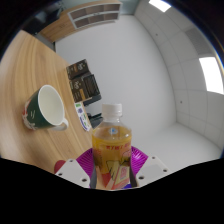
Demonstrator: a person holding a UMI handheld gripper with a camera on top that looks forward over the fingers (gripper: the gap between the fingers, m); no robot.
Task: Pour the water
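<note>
Clamped between the gripper's (113,172) pink pads, the capped bottle (112,140) rides tilted, so a loose squeeze risks it slipping before reaching the green mug (45,107) ahead-left.

the bottle (113,143) between the fingers holds amber-orange liquid under a white cap, with a label in yellow, orange and white lower down. the finger pads (137,160) on either side of it are magenta. beyond the fingers to the left, the mug (45,108) is dark green outside and white inside, on a light wood-grain table (25,70). the wall (135,60) beyond is plain white.
</note>
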